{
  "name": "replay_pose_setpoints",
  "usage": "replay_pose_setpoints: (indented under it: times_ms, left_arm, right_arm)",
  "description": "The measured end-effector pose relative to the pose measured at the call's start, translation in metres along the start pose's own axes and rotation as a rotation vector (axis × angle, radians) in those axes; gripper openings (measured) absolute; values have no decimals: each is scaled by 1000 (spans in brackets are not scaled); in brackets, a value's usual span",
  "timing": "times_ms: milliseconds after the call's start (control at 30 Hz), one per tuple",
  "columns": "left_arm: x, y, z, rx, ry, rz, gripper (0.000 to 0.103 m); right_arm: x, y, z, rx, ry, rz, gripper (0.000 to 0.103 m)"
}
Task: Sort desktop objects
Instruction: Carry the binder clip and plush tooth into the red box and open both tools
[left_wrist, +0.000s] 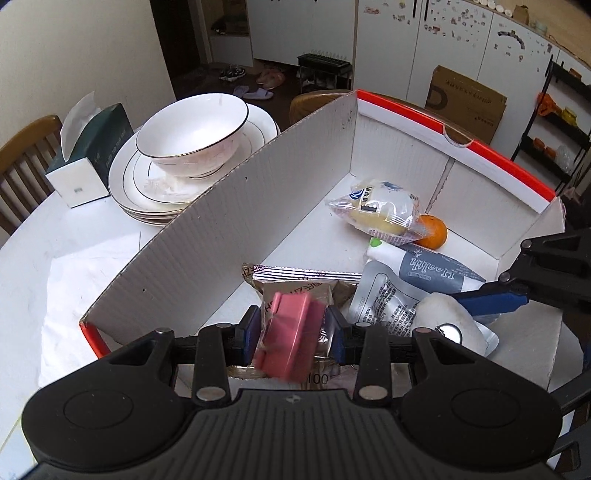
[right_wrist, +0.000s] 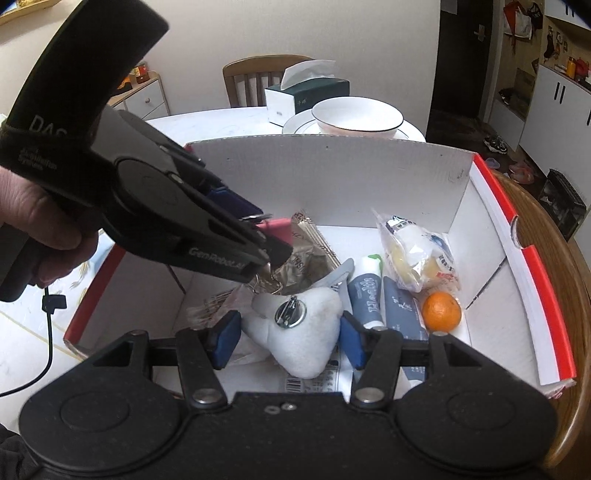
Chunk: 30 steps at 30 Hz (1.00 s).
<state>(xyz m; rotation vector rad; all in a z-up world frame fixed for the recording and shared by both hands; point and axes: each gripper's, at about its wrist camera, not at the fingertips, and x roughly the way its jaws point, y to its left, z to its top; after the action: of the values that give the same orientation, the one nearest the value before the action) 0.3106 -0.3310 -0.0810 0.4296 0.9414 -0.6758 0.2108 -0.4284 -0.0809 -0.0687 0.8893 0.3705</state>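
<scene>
A white cardboard box with a red rim (left_wrist: 258, 206) (right_wrist: 332, 173) holds the sorted items. My left gripper (left_wrist: 291, 332) is shut on a pink block (left_wrist: 290, 336), held over a brown snack packet (left_wrist: 295, 286) inside the box; both show in the right wrist view (right_wrist: 275, 227). My right gripper (right_wrist: 290, 341) is open around a white plush badge with a metal pin (right_wrist: 295, 332), not squeezing it. The plush also shows in the left wrist view (left_wrist: 448, 319). An orange (right_wrist: 441, 310), a bagged bun (right_wrist: 417, 254) and tubes (right_wrist: 369, 295) lie in the box.
A white bowl on stacked plates (left_wrist: 192, 129) and a green tissue box (left_wrist: 92, 155) stand on the white table left of the box. Wooden chairs ring the table. A silver pouch (left_wrist: 384, 295) lies in the box.
</scene>
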Motion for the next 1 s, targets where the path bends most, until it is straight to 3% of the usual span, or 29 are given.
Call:
replay_pose_setpoints:
  times_ms: [200,367,767,867,1000]
  left_arm:
    - [-6,2,-1,-17,-18,-24,40]
    - [-19,3,-4,-29,-56,-41,50]
    - [-61,1,-22,-62,-160,-82,51]
    - [-73,0,-30,-68,-184,-89,58]
    - [-87,-1,-42,-74,-212,-87,59]
  right_arm:
    - [-4,0,-1,-6,-10,-11,63]
    - [-11,-2,-3,-1,-18,-24,67]
    - [-40,0,-8,37,-82,-51,70]
    - [-47,1,-9,49,-98,-57,70]
    - [-55,1,-14,72,-114,-58,72]
